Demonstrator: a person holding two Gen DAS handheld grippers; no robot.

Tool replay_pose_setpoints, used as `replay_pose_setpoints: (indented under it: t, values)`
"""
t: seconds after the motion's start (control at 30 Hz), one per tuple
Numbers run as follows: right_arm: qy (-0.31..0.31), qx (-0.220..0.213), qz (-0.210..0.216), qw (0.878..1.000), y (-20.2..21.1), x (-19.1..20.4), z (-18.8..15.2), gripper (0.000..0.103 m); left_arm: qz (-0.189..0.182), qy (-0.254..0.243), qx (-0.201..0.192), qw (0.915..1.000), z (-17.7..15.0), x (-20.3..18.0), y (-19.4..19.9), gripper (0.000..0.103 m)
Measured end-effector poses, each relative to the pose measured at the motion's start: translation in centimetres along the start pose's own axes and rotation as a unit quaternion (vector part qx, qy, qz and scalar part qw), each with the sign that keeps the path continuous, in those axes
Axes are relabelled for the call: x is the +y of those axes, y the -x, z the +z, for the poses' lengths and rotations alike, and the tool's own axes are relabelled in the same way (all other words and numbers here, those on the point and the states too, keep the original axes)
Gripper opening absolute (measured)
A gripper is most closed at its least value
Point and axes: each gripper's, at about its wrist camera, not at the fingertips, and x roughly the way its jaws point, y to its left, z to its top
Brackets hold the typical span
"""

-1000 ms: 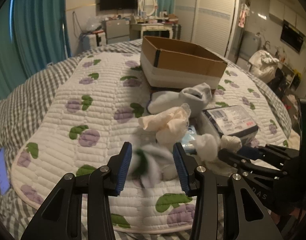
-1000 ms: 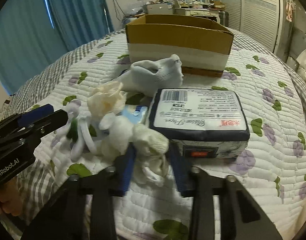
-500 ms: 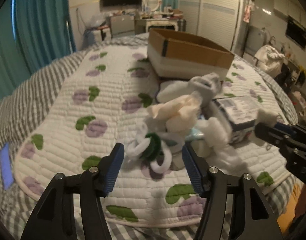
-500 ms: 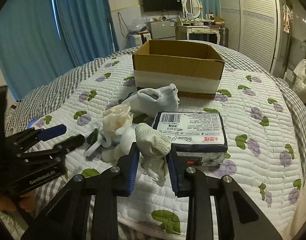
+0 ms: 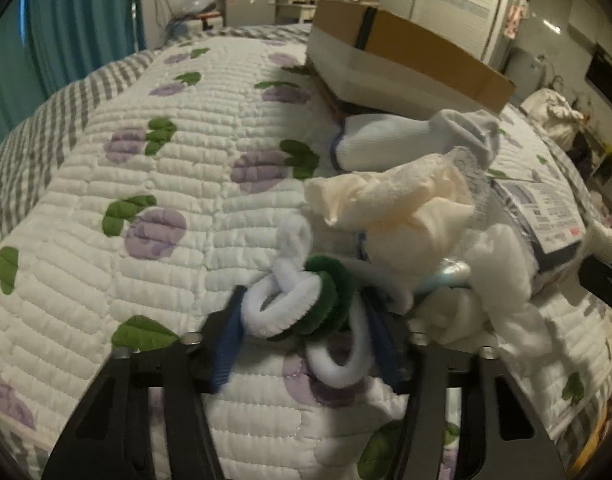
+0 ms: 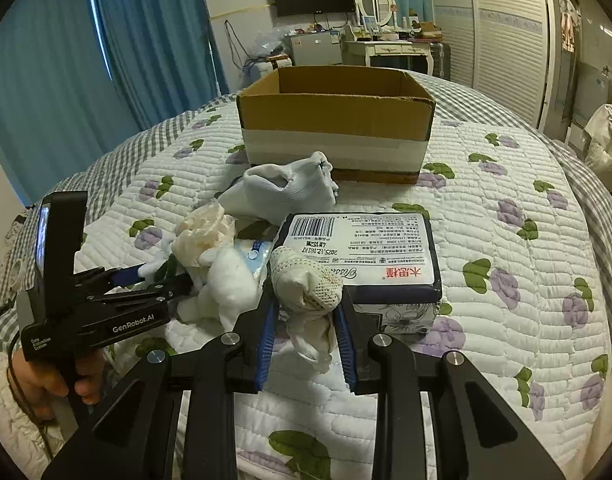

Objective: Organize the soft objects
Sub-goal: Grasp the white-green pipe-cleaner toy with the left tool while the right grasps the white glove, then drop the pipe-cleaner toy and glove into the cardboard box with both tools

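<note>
The bed (image 6: 506, 184) carries everything on its quilt. The cardboard box (image 6: 338, 120) stands open at upper centre of the right view, probably the bin for the soft things, with bare quilt around it. A tissue pack (image 6: 362, 248) lies mid-frame. The right tongs (image 6: 306, 320) are clamped on a knitted glove (image 6: 306, 280), lifting it free. In the left view's lower centre the left tongs (image 5: 301, 316), having just been narrowing, bracket the fluffy hair ties (image 5: 289, 304); contact looks likely but unsure.
</note>
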Motion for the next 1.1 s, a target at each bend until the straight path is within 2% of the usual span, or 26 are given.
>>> replay_pose_setpoints:
  t: [0.13, 0.37, 0.5, 0.67, 0.8, 0.9, 1.03, 1.1]
  values:
    - [0.007, -0.003, 0.001, 1.0, 0.4, 0.5, 0.0, 0.027, -0.008, -0.015, -0.008, 0.9998, -0.4, -0.5, 1.4, 0.04]
    - [0.018, -0.035, 0.006, 0.999, 3.2, 1.6, 0.8, 0.027, -0.016, -0.025, -0.057, 0.9979, 0.0, -1.1, 6.5, 0.039]
    - [0.028, -0.063, 0.007, 0.998, 5.0, 1.9, 2.6, 0.027, -0.017, -0.038, -0.107, 0.9934, 2.2, -2.1, 10.6, 0.039]
    - [0.039, -0.11, 0.014, 0.993, 7.0, 1.2, 7.9, 0.027, -0.031, -0.06, -0.151, 0.9861, 6.6, -3.8, 12.9, 0.039]
    - [0.047, -0.14, 0.011, 0.989, 7.4, 0.2, 13.1, 0.027, -0.04, -0.071, -0.166, 0.9827, 11.1, -5.6, 12.0, 0.04]
    - [0.051, -0.149, -0.005, 0.987, 5.9, -1.1, 17.0, 0.027, -0.046, -0.076, -0.171, 0.9812, 14.8, -6.9, 10.0, 0.04]
    - [0.028, -0.128, 0.003, 0.991, 1.3, -3.7, 21.0, 0.027, -0.041, -0.085, -0.163, 0.9821, 18.8, -8.0, 6.1, 0.04]
    - [0.018, -0.115, 0.004, 0.993, -1.0, -5.0, 21.9, 0.027, -0.039, -0.089, -0.154, 0.9832, 20.0, -8.3, 3.9, 0.04]
